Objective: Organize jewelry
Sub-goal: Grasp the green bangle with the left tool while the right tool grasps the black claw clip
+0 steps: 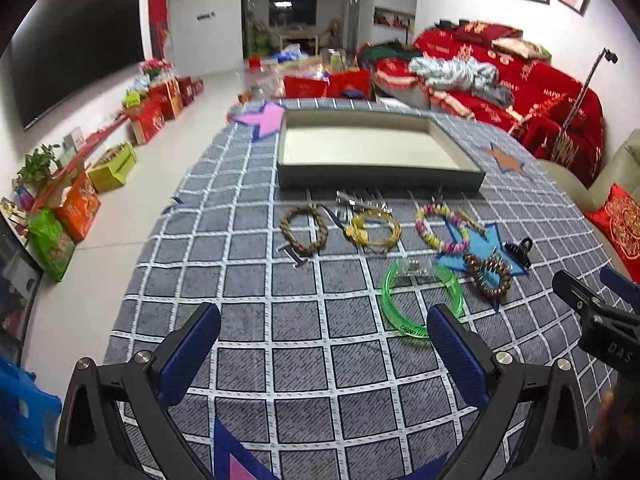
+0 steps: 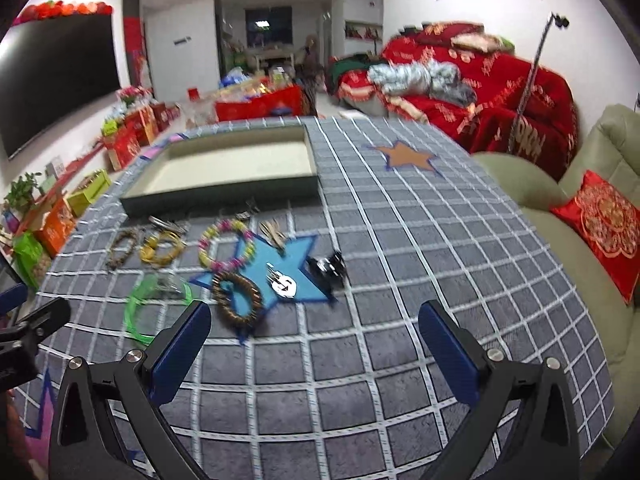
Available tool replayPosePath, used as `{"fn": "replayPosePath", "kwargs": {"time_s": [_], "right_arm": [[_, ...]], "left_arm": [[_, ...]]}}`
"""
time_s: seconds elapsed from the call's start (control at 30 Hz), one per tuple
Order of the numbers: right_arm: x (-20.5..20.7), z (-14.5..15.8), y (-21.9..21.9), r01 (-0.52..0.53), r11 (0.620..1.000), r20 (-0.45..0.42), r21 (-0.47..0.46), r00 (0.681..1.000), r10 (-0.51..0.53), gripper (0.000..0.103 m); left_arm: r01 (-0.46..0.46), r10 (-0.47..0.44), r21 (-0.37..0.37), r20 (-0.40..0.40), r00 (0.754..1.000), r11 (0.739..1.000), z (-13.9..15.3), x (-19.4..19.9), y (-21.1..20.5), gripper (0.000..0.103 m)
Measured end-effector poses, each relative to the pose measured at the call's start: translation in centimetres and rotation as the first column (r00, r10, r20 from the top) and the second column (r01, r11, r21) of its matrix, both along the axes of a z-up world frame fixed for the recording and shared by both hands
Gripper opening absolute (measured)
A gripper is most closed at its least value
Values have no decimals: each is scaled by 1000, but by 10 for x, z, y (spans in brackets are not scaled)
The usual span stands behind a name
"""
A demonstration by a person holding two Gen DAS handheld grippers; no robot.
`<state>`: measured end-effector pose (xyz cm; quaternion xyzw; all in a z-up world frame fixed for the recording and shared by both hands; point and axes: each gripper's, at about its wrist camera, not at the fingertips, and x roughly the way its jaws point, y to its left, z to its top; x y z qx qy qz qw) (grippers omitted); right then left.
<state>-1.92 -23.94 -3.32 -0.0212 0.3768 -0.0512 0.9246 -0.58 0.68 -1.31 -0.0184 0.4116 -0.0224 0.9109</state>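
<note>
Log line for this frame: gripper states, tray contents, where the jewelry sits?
left hand-held gripper: open, empty | right hand-held gripper: open, empty | tray: empty | green bangle, bracelets: on checked cloth

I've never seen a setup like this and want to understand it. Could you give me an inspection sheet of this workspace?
Surface: grey checked tablecloth with star stickers.
Job's things: empty tray; brown braided bracelet, yellow bracelet, multicoloured bead bracelet, green bangle, brown beaded bracelet, black hair claw, all loose in front of the tray.
Clutter: white clip.
Grippers: left gripper and right gripper open, empty.
Cables: nothing seen.
Surroundings: television, red-covered sofa, gift boxes.
</note>
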Motion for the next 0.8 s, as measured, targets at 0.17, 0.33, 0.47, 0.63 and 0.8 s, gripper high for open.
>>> {"fn": "replayPosePath", "kwargs": {"time_s": [0.17,0.33,0.47,0.63,0.8], "right_arm": [[14,-4,-16,26,999,-31,-24,999,-27,103],[37,-12,-33,68,997,-99,40,993,-64,103],[53,-22,-34,46,997,-140,55,989,-38,101],[72,-35,-26,-4,997,-194,76,981,19,81],[83,-42,-18,-37,997,-224,69,973,52,71]], "left_arm": [[29,-31,-34,-78,996,999,-15,25,-10,103],[79,-81,-23,-139,987,997,-29,45,-26,103],[94,-97,-29,-162,982,995,-36,55,-32,103],[100,-106,-42,-214,971,994,-48,69,-37,100],[116,-120,-32,-211,970,993,-51,72,-40,94]]}}
